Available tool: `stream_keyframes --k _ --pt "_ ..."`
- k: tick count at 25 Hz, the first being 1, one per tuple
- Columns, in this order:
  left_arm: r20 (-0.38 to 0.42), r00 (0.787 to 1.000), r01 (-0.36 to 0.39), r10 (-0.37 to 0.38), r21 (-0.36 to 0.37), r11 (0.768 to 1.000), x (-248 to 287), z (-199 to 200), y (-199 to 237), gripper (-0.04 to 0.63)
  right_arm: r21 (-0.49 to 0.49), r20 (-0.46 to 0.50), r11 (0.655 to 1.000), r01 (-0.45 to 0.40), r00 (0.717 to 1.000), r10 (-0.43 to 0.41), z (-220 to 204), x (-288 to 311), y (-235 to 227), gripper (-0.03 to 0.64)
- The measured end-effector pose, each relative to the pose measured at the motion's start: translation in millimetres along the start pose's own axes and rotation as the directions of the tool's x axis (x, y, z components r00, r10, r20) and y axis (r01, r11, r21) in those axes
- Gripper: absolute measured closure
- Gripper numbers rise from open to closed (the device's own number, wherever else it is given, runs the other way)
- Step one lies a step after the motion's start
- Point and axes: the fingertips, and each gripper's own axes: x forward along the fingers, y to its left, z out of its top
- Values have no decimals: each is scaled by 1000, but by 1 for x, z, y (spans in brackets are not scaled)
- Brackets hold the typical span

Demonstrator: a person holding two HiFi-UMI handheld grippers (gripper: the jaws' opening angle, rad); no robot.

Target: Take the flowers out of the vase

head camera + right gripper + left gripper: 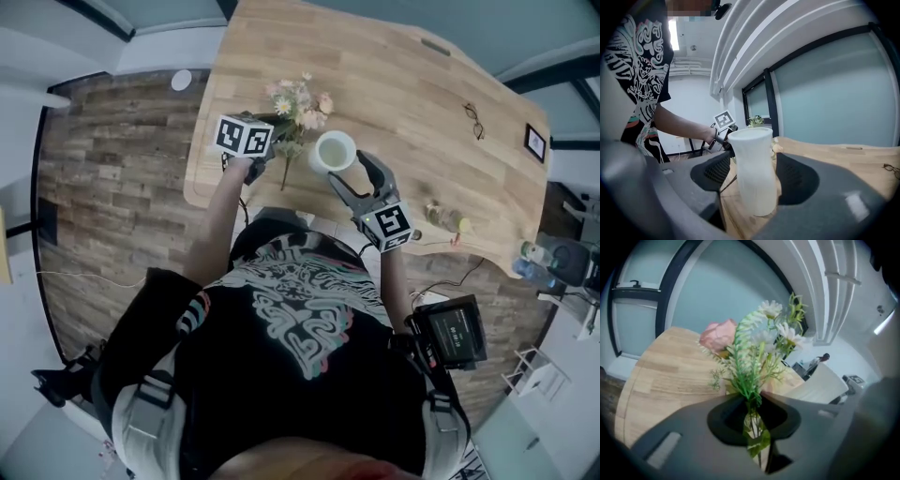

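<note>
- I wear a black T-shirt [300, 328] with a pale swirling print and teal and pink touches.
- Grey straps [150, 403] cross my shoulders.
- My left gripper [757, 420] and right gripper [752, 173] are dark grey, with black-and-white marker cubes [244, 137].

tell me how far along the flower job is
Done: the flowers are out of the vase, whose mouth looks empty. In hand: the left gripper is shut on the flowers, holding them low beside the vase, while the right gripper clamps the vase upright on the table. Left: probably only setting the flowers down and letting go.
</note>
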Motion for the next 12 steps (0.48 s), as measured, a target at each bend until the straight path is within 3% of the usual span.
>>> stream_keyframes --k 5,8,12 --pt "9 997 -75 75 -56 996 15 -2 16 546 22 6 1000 12 1000 -12 0 2 -3 311" --pt "34 989 -139 141 -50 989 21 1 23 495 33 7 999 18 1000 -18 -1 3 -7 311" --pt "81 986 -145 148 -48 988 25 7 22 475 50 7 998 24 1000 -24 -5 1 -16 311"
